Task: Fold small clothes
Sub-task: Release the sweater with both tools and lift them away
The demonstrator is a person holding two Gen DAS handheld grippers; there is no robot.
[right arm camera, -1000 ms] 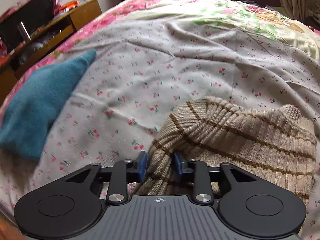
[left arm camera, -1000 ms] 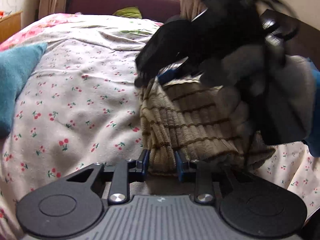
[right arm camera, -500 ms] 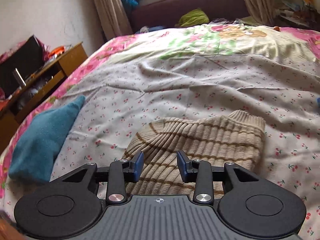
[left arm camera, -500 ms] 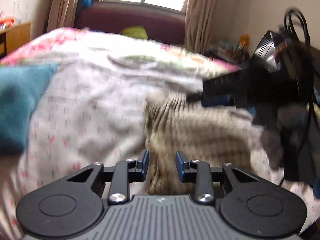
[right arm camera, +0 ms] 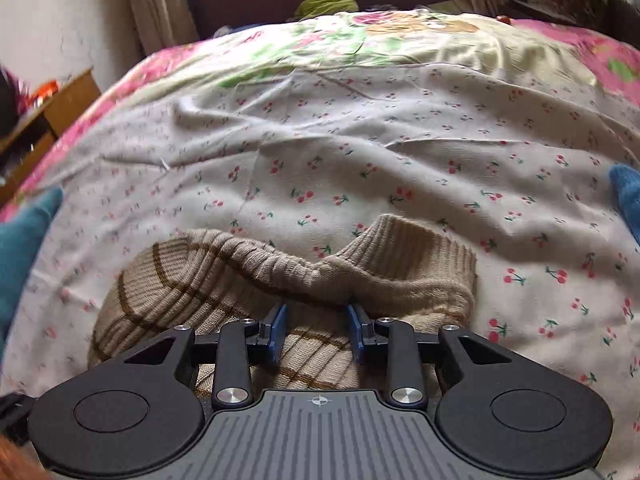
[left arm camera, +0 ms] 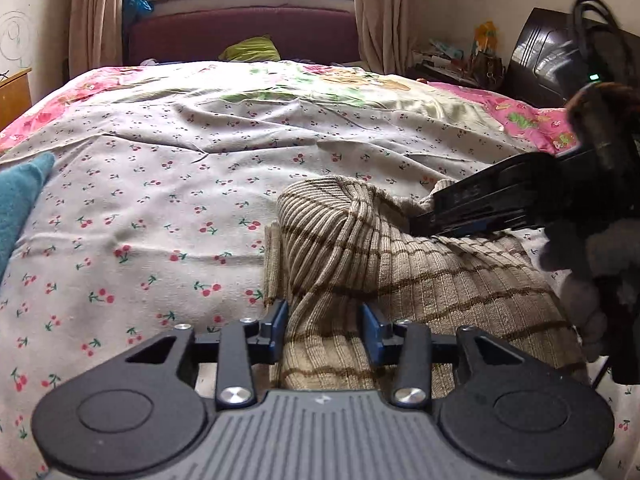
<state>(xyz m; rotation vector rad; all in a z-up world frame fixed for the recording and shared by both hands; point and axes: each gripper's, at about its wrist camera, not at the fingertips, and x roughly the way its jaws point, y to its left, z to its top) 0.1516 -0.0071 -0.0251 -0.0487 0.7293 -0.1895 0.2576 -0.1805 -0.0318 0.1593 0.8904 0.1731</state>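
On the cherry-print bedsheet (left arm camera: 168, 208), lower centre, the striped beige sweater (left arm camera: 420, 280) lies bunched, both the left gripper (left arm camera: 325, 330) and right gripper (right arm camera: 316, 330) now released, having clenched it a second ago.

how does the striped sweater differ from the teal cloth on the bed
The beige ribbed sweater carries brown stripes; the teal cloth is plain. The sweater lies bunched between both open grippers, left and right; the teal cloth lies apart at the frame's edge. Both rest on the cherry-print sheet.
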